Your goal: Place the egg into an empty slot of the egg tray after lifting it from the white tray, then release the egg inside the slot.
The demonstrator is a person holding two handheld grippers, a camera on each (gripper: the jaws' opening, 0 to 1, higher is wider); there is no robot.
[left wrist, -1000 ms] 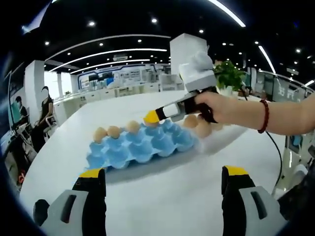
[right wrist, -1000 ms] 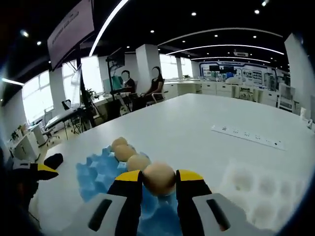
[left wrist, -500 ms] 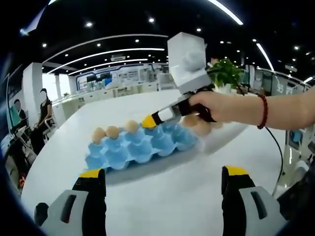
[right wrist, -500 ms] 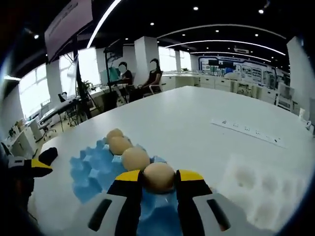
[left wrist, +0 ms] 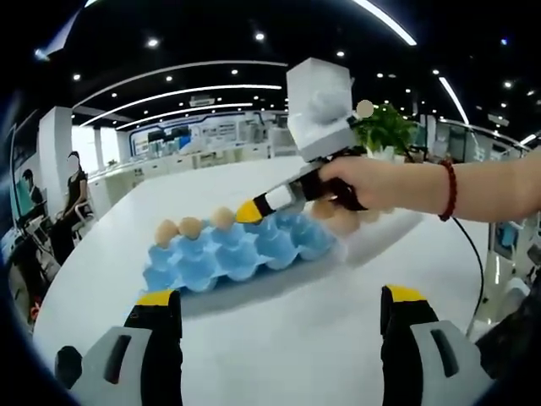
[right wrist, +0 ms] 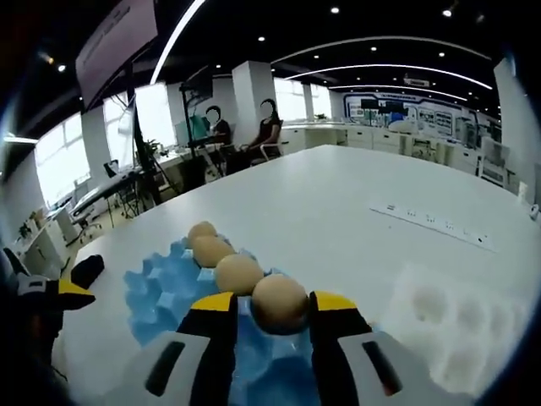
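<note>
My right gripper point(right wrist: 270, 306) fingers look just parted around the egg point(right wrist: 280, 303); I'd lift straight off the blue egg tray point(right wrist: 165, 283), with the idle left gripper point(left wrist: 283, 298) fingers apart.

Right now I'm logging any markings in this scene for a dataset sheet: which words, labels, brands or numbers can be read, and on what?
None can be read.
Hanging sign, upper left of the right gripper view: dark lines of print, too blurred to read.
Blue egg tray, eggs, white tray, both grippers: no visible text.
</note>
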